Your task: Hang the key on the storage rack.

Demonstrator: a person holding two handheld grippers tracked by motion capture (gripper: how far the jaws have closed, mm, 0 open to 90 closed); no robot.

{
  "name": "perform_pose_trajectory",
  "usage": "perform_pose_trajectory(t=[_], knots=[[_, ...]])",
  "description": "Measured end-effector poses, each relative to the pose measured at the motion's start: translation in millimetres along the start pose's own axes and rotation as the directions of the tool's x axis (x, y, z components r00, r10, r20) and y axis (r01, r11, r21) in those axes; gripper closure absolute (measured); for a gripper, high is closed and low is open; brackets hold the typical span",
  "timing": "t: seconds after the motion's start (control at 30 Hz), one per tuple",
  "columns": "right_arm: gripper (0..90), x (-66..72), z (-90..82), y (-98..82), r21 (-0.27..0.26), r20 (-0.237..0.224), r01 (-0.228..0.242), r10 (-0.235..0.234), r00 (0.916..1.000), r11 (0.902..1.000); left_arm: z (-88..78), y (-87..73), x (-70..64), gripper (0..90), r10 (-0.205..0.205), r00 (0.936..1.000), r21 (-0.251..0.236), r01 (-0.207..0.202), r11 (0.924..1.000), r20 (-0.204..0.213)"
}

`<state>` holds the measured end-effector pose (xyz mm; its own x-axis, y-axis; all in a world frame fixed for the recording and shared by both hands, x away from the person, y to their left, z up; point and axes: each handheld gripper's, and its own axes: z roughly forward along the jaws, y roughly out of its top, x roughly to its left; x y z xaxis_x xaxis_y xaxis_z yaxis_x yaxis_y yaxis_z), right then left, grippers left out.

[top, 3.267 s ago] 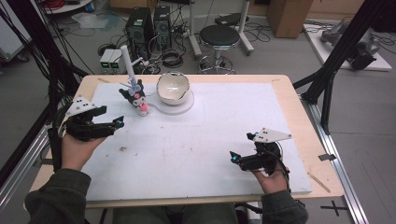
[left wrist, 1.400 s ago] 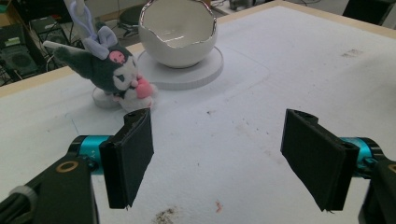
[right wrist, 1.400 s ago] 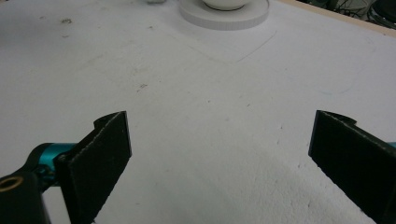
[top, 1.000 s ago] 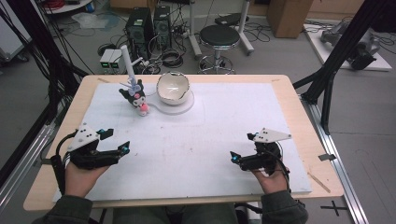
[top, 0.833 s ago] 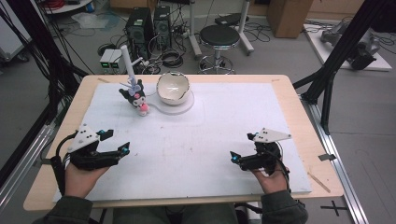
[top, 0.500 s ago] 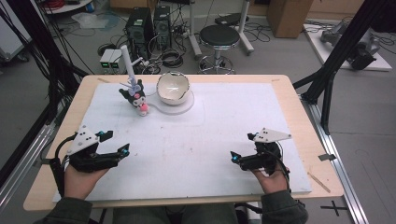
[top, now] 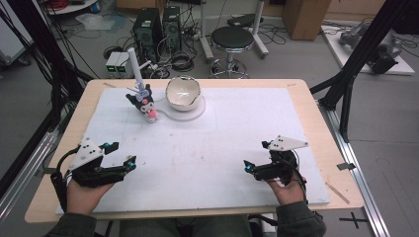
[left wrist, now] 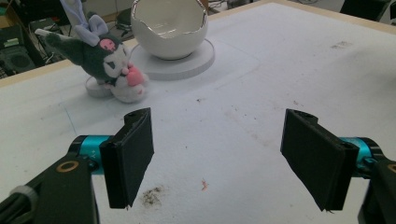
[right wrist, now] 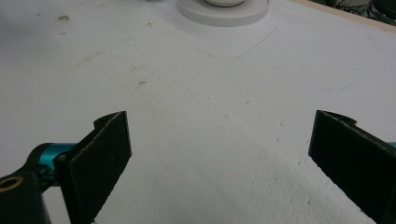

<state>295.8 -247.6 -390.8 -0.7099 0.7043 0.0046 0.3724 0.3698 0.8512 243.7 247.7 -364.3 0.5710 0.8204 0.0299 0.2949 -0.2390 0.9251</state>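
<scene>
A dark plush doll (top: 145, 105) with a pink front stands at the far left of the white mat, with a white tube (top: 133, 61) rising behind it. Right of it, a white cracked-egg bowl (top: 183, 92) sits on a round white base (top: 193, 113). My left gripper (top: 122, 154) rests open near the front left. In the left gripper view the left gripper (left wrist: 223, 156) has its jaws wide apart and points at the doll (left wrist: 105, 60) and bowl (left wrist: 169, 28). My right gripper (top: 257, 156) is open at the front right. The right gripper (right wrist: 219, 158) has nothing between its jaws, with the base (right wrist: 224, 14) far ahead.
The white mat (top: 232, 133) covers most of the wooden table (top: 331, 133). Black frame posts (top: 353, 64) stand at both sides. A stool (top: 233, 39) and computer towers (top: 158, 22) are on the floor beyond the far edge.
My left gripper has come back toward the person from the mat's left edge and settled near the front. The right gripper, doll and bowl have not moved.
</scene>
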Motion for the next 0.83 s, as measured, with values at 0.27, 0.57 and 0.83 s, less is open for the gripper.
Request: perform_pose_trajectory(t=[0.27, 0.57, 0.83], knots=[[4.8, 0.1, -0.2, 0.0, -0.001, 0.001, 0.001, -0.001, 1.0000, 1.0000, -1.6, -2.2, -2.2, 25.8, 0.001, 1.0000, 0.001, -0.001, 1.0000, 0.002], [4.8, -0.3, 0.2, -0.4, 0.004, 0.003, -0.001, 0.001, 1.0000, 1.0000, -1.9, -2.4, -2.6, 25.8, 0.005, 1.0000, 0.002, -0.005, 1.0000, 0.002], [4.8, -0.8, 1.3, -0.6, 0.006, 0.000, -0.002, 0.002, 1.0000, 1.0000, -1.2, -3.2, -2.3, 25.9, 0.008, 1.0000, -0.001, -0.008, 1.0000, -0.002]])
